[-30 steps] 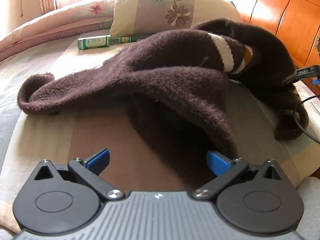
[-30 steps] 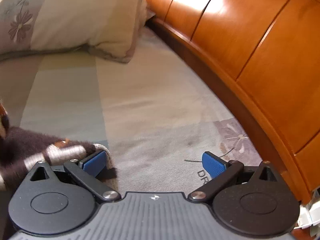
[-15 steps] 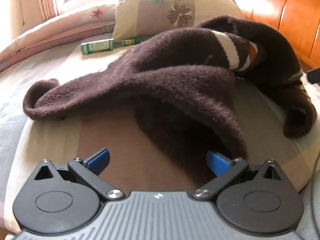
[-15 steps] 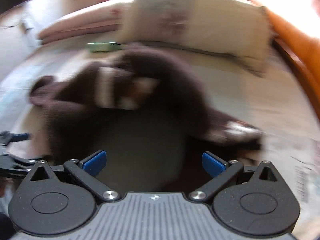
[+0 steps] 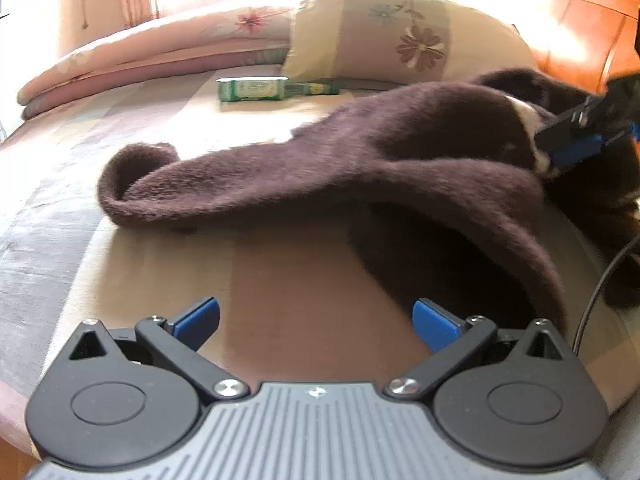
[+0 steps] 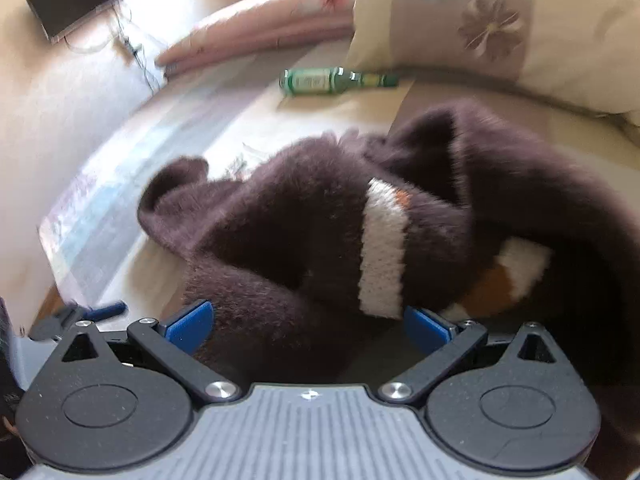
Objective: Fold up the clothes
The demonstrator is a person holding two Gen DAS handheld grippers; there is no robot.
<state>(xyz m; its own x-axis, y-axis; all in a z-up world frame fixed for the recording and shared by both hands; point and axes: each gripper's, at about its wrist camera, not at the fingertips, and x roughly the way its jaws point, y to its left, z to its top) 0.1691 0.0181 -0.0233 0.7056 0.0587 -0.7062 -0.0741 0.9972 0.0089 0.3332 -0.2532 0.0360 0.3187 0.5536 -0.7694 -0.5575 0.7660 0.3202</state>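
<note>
Where sunlight falls, striped bedspread [image 5: 80, 184], floral pillow [image 5: 400, 36], wooden headboard [image 5: 580, 40]

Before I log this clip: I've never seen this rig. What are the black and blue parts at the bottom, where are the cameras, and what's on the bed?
A person holds two hand tools, each with a camera looking along its two blue-tipped fingers. The left view shows the left gripper, open and empty, above the bedsheet. The right view shows the right gripper, open, with a fuzzy brown sweater bunched between its fingers, not clamped. Further back lie a green bottle and a flowered pillow. Nothing is held.
</note>
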